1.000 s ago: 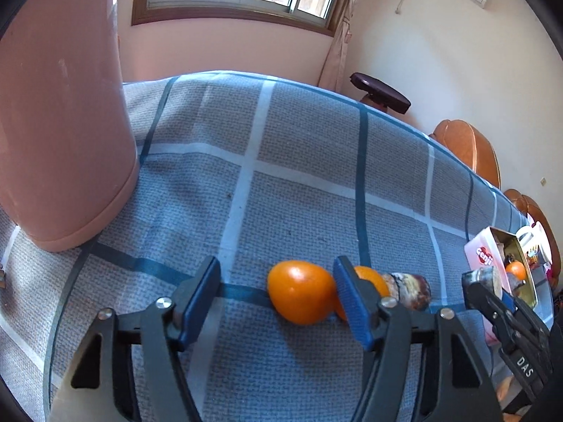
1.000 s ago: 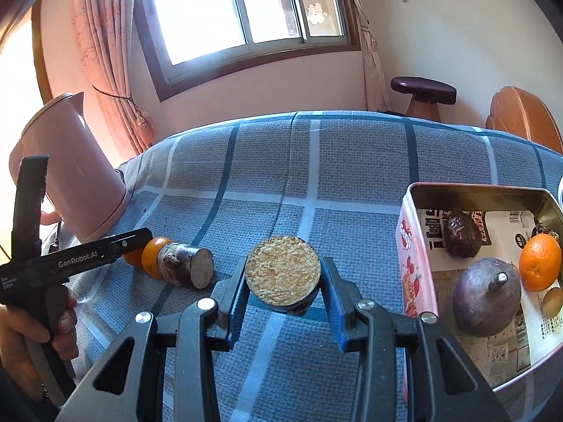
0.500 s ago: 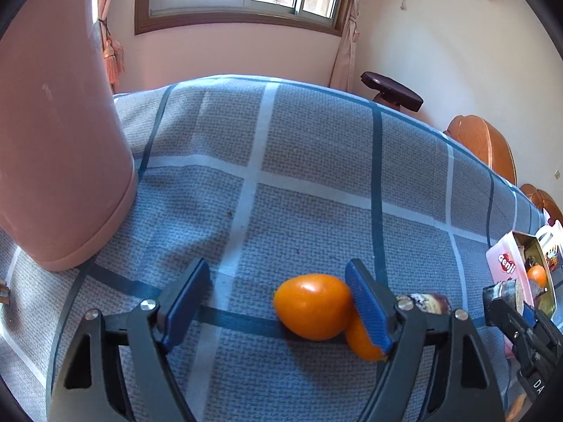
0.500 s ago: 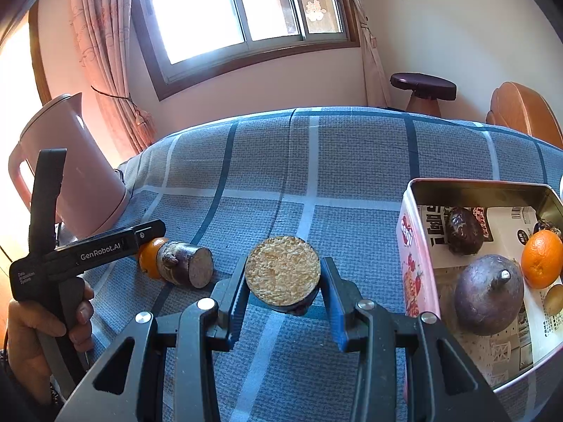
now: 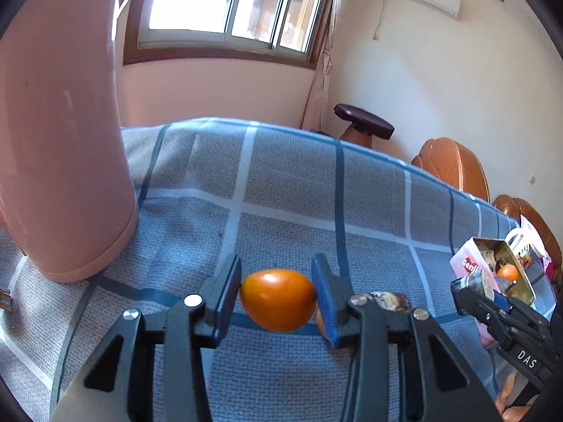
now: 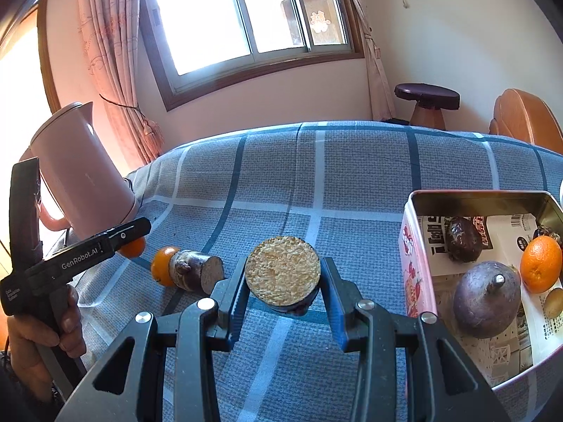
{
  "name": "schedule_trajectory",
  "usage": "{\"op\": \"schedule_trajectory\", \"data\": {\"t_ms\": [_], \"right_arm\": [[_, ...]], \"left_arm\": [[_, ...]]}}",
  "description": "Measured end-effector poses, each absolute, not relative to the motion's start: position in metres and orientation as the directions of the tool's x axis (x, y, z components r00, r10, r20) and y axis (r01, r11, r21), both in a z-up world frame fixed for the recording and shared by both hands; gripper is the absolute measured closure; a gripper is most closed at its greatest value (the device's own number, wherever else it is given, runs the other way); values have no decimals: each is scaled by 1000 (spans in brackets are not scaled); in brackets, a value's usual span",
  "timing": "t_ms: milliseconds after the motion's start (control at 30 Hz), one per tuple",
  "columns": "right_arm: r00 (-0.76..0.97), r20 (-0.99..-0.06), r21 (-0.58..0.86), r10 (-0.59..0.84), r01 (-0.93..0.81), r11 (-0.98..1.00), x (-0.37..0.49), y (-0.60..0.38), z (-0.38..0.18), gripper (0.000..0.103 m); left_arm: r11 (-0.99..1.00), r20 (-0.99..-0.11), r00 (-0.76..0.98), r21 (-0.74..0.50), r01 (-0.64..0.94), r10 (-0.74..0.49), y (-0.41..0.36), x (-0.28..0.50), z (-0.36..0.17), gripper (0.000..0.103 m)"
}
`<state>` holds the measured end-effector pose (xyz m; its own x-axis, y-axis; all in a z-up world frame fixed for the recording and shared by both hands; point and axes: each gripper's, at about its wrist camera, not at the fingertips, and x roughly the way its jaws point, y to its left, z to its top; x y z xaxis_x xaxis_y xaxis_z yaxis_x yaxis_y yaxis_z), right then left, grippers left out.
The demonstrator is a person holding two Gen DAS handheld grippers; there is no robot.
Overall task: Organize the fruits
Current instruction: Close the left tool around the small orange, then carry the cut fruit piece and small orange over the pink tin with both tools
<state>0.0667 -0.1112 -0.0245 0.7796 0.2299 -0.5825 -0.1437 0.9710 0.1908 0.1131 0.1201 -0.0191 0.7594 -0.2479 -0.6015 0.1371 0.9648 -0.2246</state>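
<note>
In the left wrist view my left gripper (image 5: 276, 297) has its jaws closing, and both blue pads touch an oval orange fruit (image 5: 278, 299) held between them. The right wrist view shows that gripper (image 6: 135, 237) at the left with the orange fruit (image 6: 133, 247) just above the cloth. My right gripper (image 6: 283, 286) is shut on a cut sugarcane piece (image 6: 283, 270) with dark skin and a tan face. A second orange (image 6: 163, 270) and another cane piece (image 6: 197, 274) lie together on the blue checked cloth.
A pink-sided tin box (image 6: 410, 246) at the right holds an orange (image 6: 540, 263), a dark passion fruit (image 6: 462, 239) and a round purple fruit (image 6: 485, 302). A tall pink kettle (image 5: 59, 140) stands at the left. A stool (image 6: 427, 100) and wooden chairs are behind the table.
The left jaws first spread wider, then closed in on the oval orange, and the gripper rose a little with it. The right gripper kept still with its cane piece.
</note>
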Motion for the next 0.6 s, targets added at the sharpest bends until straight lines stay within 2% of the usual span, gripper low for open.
{"op": "schedule_trajectory", "data": {"t_ms": [167, 600], "right_arm": [[813, -528, 156, 245, -190, 969, 56, -104, -14, 62], [829, -500, 158, 250, -196, 968, 44, -108, -6, 62]], "left_arm": [[952, -486, 824, -230, 201, -291, 115, 92, -3, 60], [914, -355, 845, -217, 342, -400, 87, 60, 13, 60]]}}
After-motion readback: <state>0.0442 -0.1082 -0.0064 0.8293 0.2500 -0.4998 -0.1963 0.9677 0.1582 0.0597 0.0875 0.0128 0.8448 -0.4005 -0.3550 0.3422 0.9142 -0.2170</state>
